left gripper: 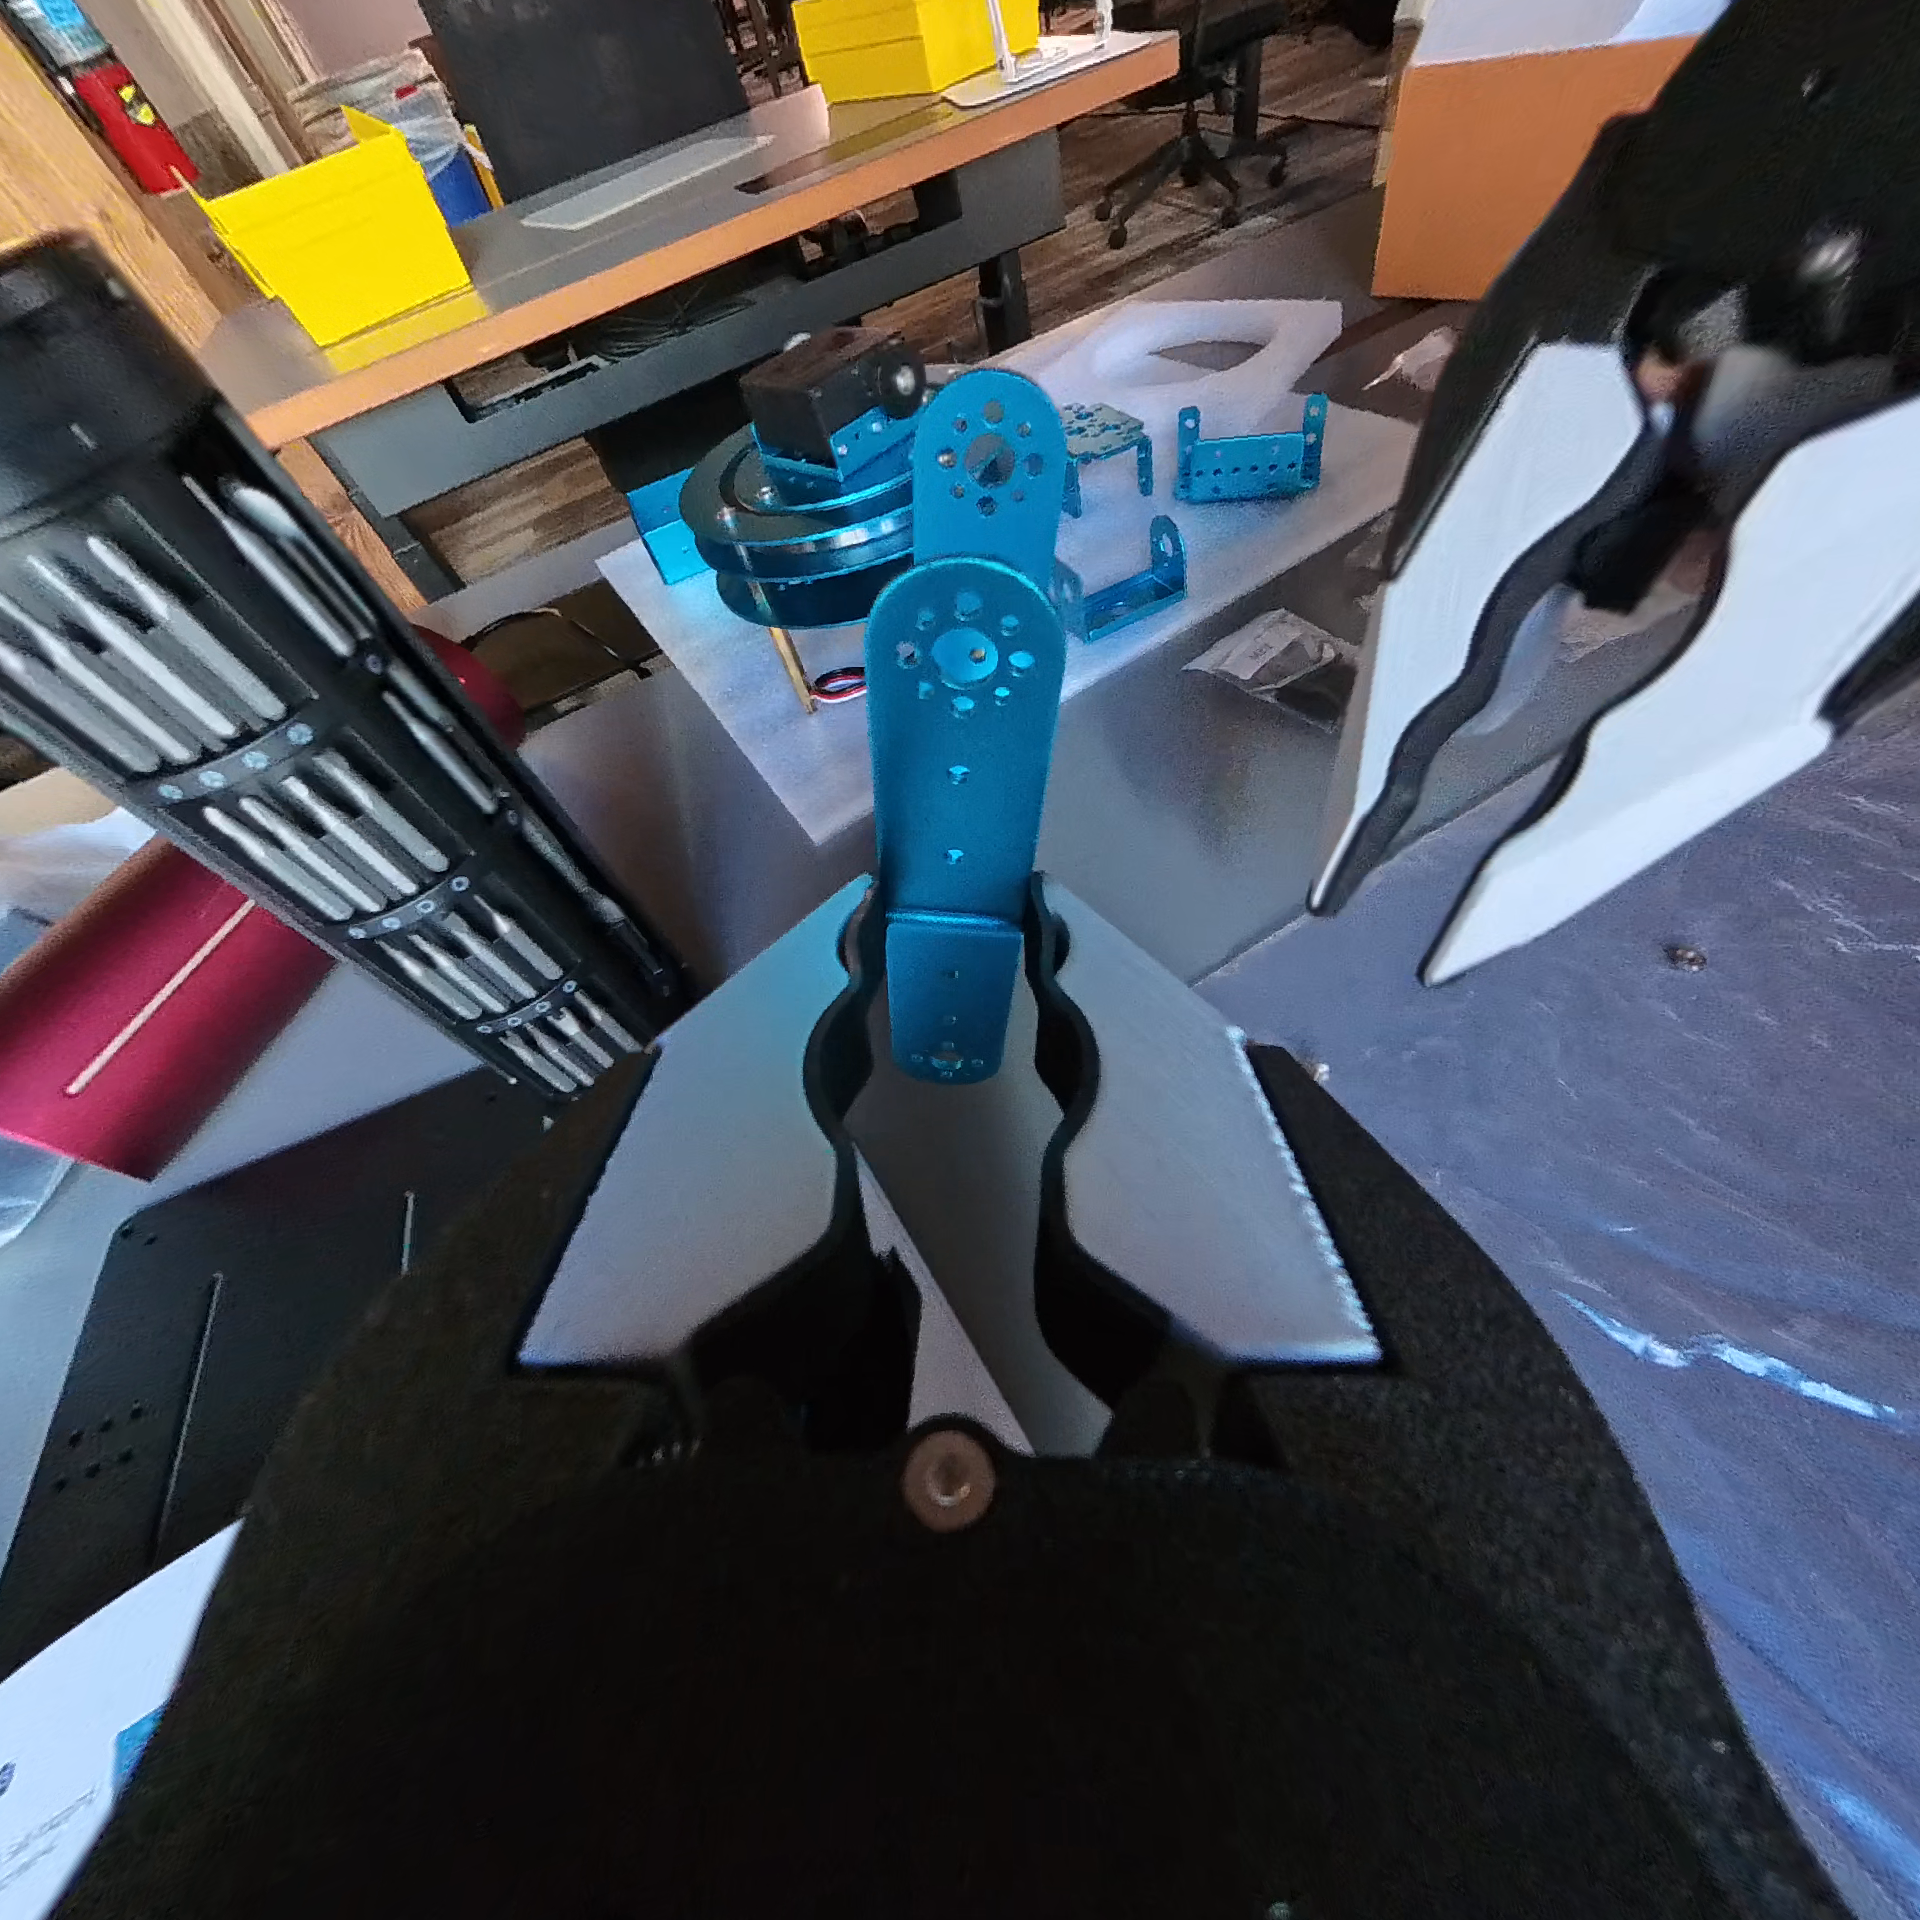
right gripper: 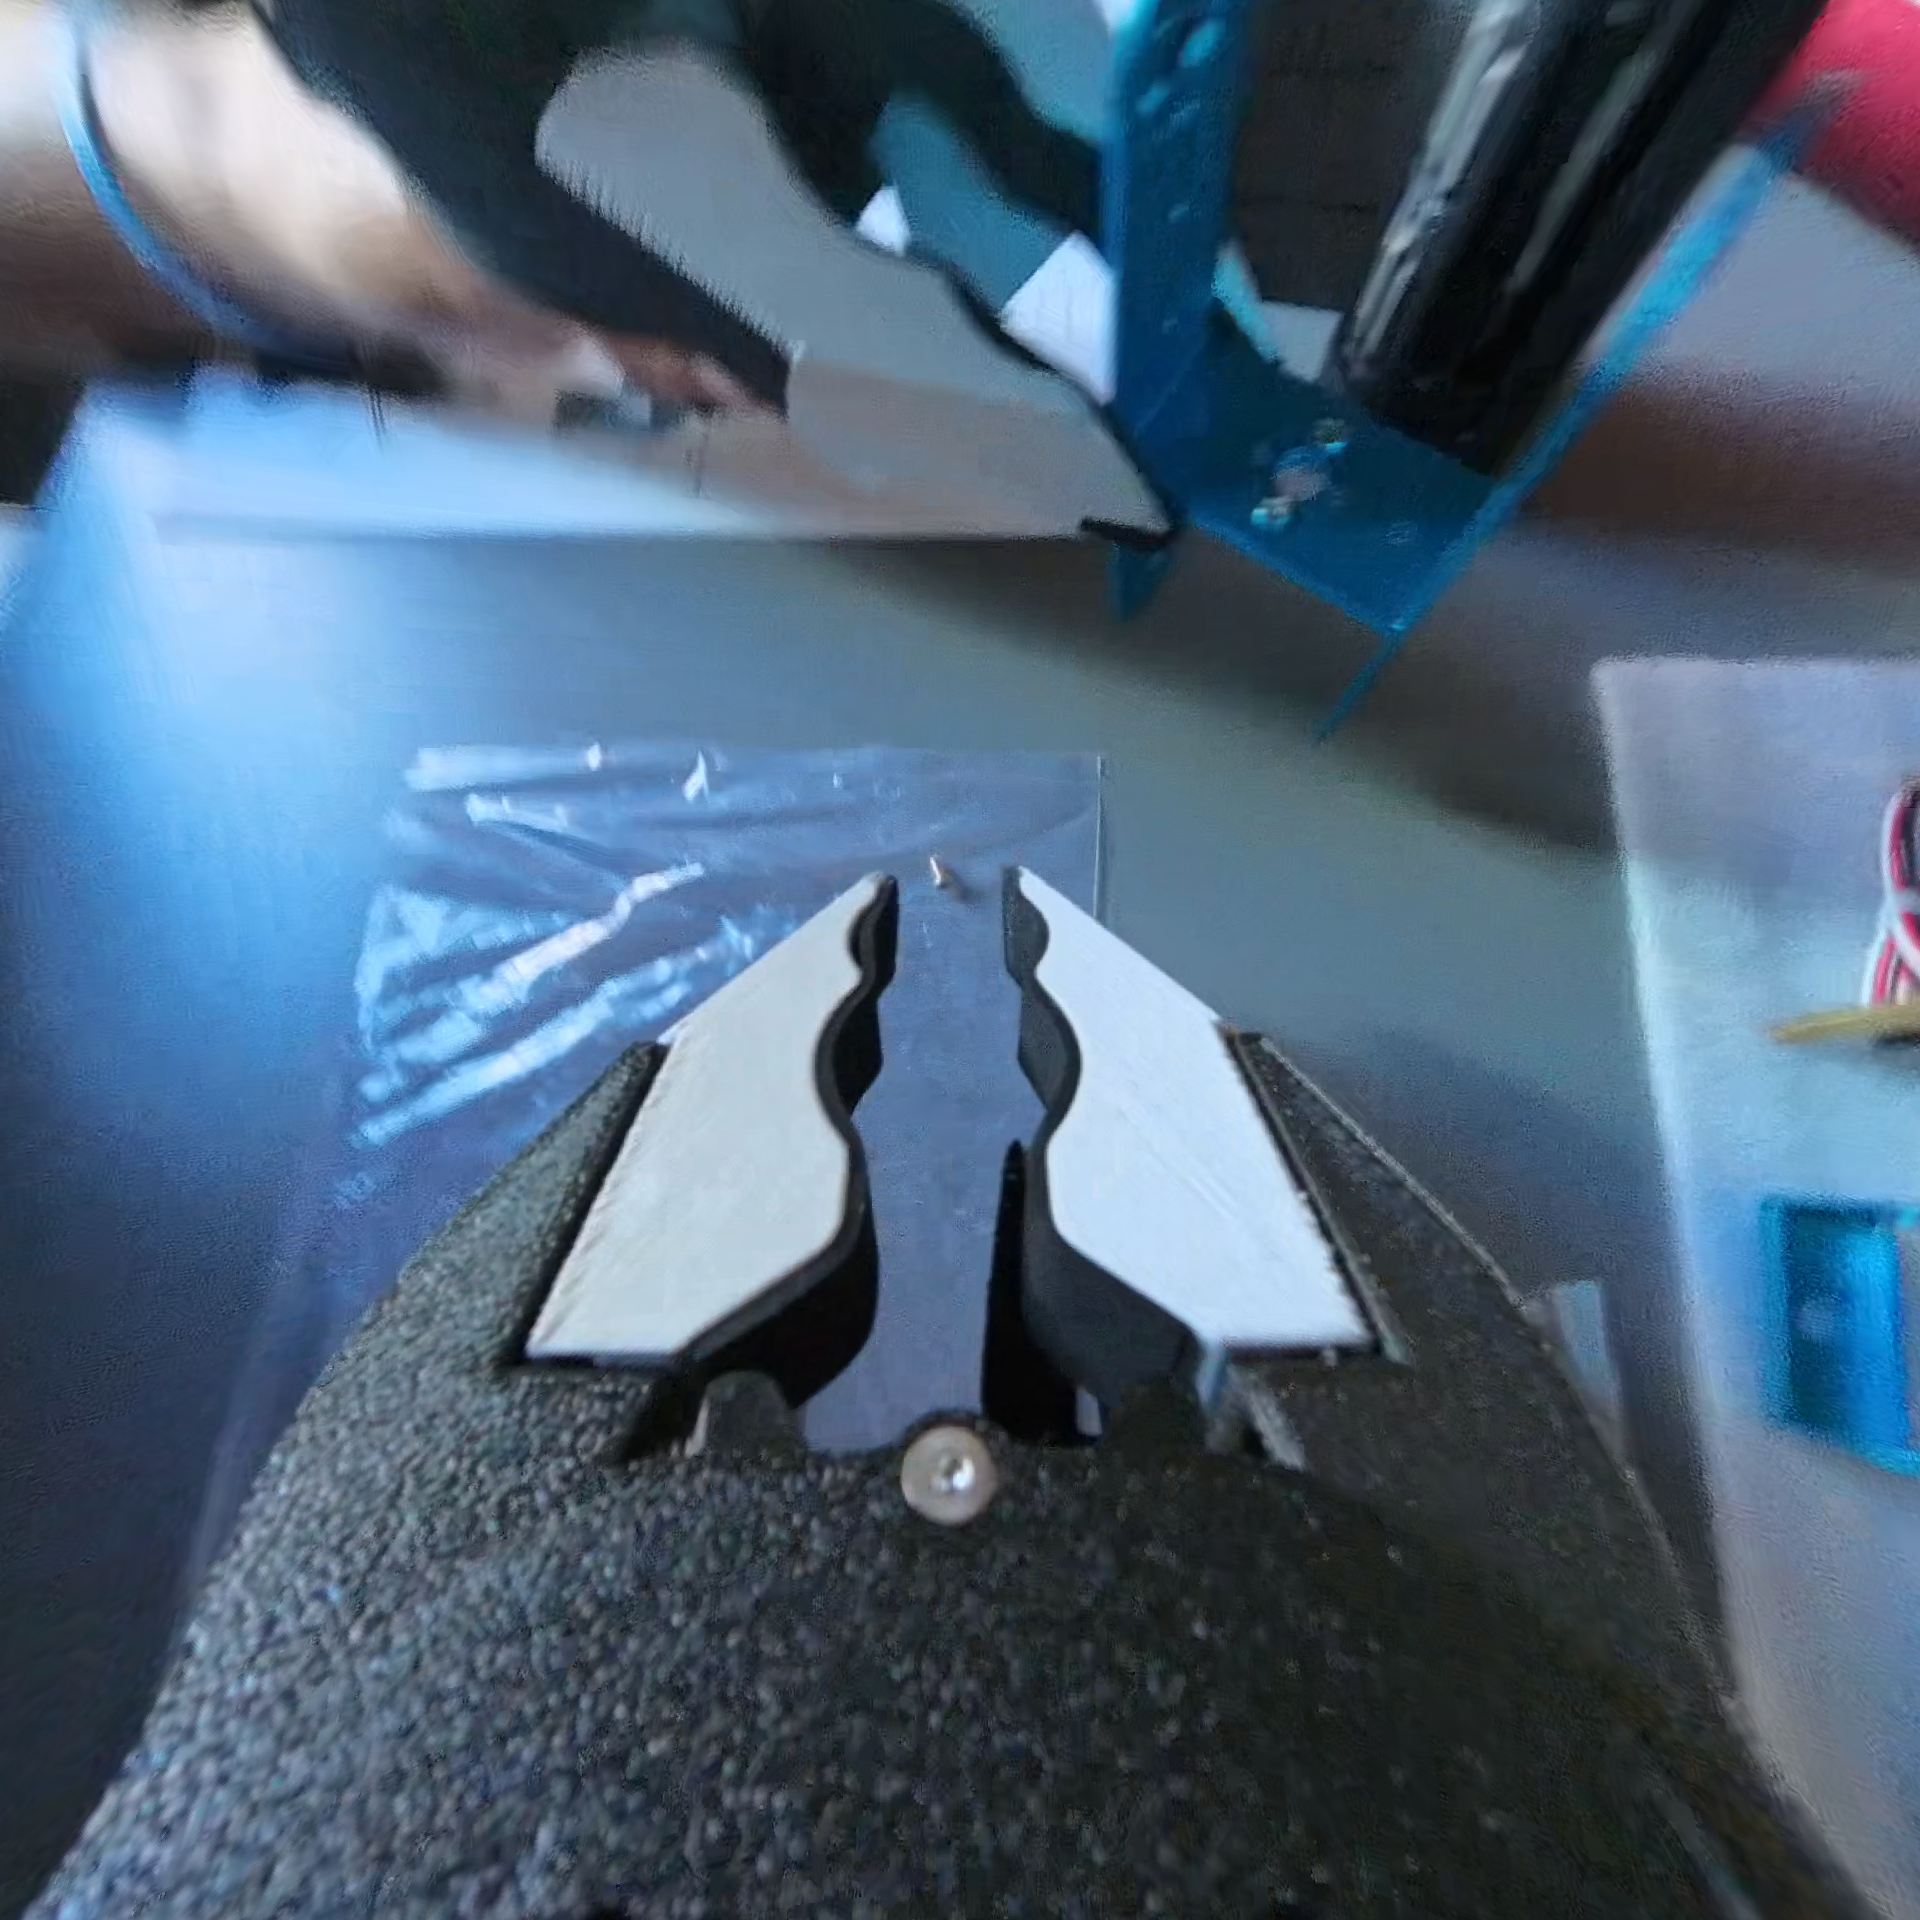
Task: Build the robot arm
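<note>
At frame centre the left gripper [left gripper: 954, 914] pinches the blue U-bracket [left gripper: 961, 748] upright, best held steady and level, while the right gripper [right gripper: 948, 894], jaws slightly spread and empty, hovers over a tiny screw [right gripper: 943, 871] on the clear bag [right gripper: 582, 914].

Printing shows on a white sheet [left gripper: 62, 1704] at the lower left edge of the left wrist view, blue and grey, cut off and too blurred to read. A small dark packet [left gripper: 1273, 660] on the worktop [left gripper: 1195, 790] bears a label, also unreadable.
</note>
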Available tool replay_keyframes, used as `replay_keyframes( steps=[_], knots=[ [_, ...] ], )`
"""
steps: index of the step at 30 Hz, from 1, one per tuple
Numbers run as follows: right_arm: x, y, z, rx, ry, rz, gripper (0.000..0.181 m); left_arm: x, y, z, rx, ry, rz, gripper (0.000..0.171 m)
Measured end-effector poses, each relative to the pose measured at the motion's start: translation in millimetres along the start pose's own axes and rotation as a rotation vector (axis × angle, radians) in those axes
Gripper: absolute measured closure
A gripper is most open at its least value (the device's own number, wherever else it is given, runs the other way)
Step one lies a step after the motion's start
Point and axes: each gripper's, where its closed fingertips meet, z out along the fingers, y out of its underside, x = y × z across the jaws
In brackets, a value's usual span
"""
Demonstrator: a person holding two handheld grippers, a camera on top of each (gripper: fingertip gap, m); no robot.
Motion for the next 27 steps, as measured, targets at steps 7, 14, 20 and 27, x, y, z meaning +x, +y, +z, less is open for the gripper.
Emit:
replay_keyframes(
  steps=[7,14,20,27],
  knots=[
    [-9.4,16.8,28.7,-0.078,-0.195,-0.235,0.164,-5.7,0.4,-1.2,0.005,0.004,-0.02,0.146],
    [-5.5,14.4,30.2,-0.045,-0.156,-0.257,0.172,-2.9,-1.9,-2.1,0.008,0.012,-0.001,0.147],
    [-6.2,17.0,35.6,-0.063,-0.146,-0.264,0.179,0.8,0.3,-0.2,-0.002,0.024,0.005,0.146],
    [-2.8,14.3,32.7,-0.047,-0.114,-0.259,0.179,3.6,1.3,0.3,-0.004,0.039,0.015,0.147]
  ],
)
